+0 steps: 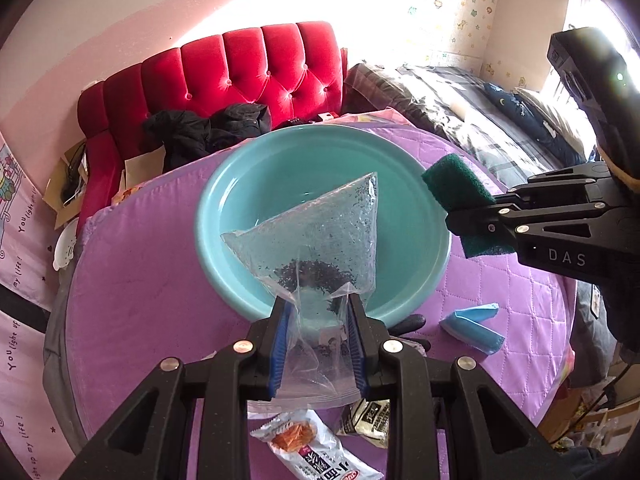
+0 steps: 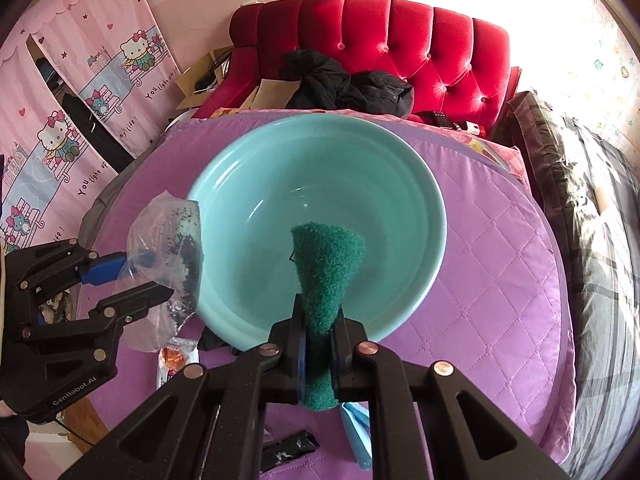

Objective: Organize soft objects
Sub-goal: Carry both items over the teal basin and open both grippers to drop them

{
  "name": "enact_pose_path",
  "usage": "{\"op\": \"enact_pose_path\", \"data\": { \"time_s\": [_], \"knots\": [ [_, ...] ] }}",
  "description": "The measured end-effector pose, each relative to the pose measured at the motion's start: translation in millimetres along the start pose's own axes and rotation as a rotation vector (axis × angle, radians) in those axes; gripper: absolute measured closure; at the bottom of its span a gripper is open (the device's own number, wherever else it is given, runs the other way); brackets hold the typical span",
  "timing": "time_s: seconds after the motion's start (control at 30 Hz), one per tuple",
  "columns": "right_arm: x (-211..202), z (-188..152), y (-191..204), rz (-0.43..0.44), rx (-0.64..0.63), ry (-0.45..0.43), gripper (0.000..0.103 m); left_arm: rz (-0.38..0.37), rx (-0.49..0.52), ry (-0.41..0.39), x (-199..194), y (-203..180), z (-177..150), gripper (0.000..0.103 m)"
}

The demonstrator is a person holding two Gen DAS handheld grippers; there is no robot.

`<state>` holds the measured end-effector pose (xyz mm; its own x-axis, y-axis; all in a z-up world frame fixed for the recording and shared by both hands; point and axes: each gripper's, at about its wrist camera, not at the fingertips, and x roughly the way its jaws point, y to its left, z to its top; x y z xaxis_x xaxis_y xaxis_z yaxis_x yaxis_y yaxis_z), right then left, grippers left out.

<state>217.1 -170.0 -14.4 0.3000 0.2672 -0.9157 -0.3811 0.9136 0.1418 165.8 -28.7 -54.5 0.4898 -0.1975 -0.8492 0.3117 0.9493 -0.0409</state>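
Note:
A large teal basin (image 1: pixel 280 160) (image 2: pixel 360 168) stands on the purple quilted table and holds nothing. My left gripper (image 1: pixel 319 312) is shut on a clear plastic bag (image 1: pixel 320 236) with dark flakes inside, held over the basin's near rim; the bag (image 2: pixel 168 248) also shows at the left of the right wrist view. My right gripper (image 2: pixel 318 330) is shut on a green scouring pad (image 2: pixel 326 272), held over the basin's near side; the pad (image 1: pixel 456 188) also shows at the basin's right rim in the left wrist view.
A blue folded cloth (image 1: pixel 472 328) lies right of the basin. Snack packets (image 1: pixel 312 448) and a dark sachet (image 2: pixel 288 448) lie on the purple table cover (image 2: pixel 500 280) near me. A red tufted sofa (image 2: pixel 400 40) with black clothes (image 2: pixel 348 84) stands behind.

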Motion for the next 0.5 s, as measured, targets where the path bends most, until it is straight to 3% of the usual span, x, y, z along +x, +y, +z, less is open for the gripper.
{"op": "enact_pose_path", "data": {
  "time_s": [0.5],
  "knots": [
    [56.2,51.3,-20.5,0.037,0.073,0.004,0.092,-0.008,-0.01,0.013,63.4,12.3,46.1,0.073]
  ]
}}
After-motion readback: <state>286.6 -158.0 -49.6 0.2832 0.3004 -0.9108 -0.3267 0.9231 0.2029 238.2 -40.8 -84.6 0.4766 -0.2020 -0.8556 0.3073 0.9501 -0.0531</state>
